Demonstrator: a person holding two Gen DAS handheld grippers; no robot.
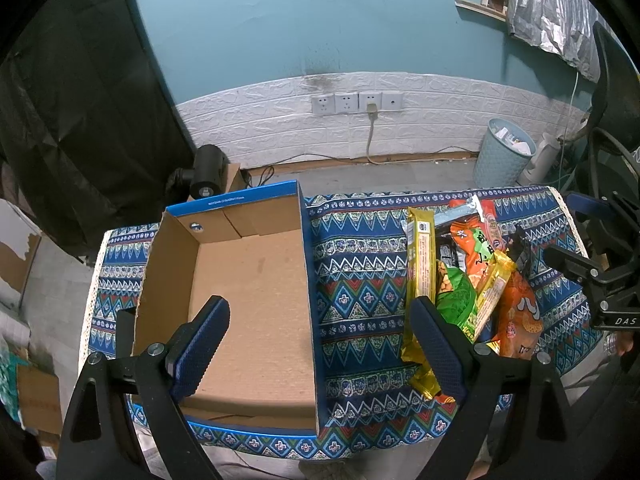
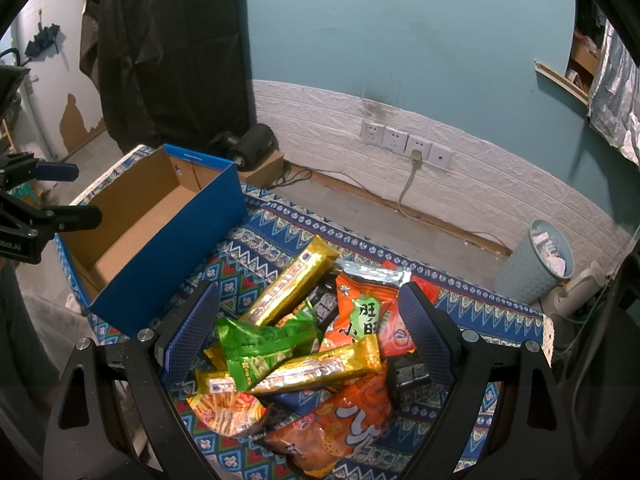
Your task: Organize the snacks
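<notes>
Teal wall (image 1: 304,20) with a white brick-pattern lower band and a row of sockets (image 1: 356,102) backs the scene; a pale blue wastebasket (image 1: 503,153) stands on the floor near it. Patterned blue cloth (image 1: 360,280) covers the bench.

Blue cardboard box (image 1: 248,280) sits on the left part of the bench, open at the top, its brown interior bare.

Snack packets (image 2: 312,344) lie in a loose heap on the cloth to the right of the box, apart from it. Visible in the heap: two long gold wafer bars (image 2: 292,284), a green packet (image 2: 260,348), an orange packet with a green label (image 2: 360,316), an orange chip bag (image 2: 344,424), and a packet of sticks (image 2: 224,404) at the near edge.

Left gripper (image 1: 320,344) hovers above the box's right wall, jaws spread wide, holding nothing.

Right gripper (image 2: 308,332) hangs over the heap, jaws also wide apart, straddling the green packet and gold bars; whether the fingers touch any packet cannot be told.
</notes>
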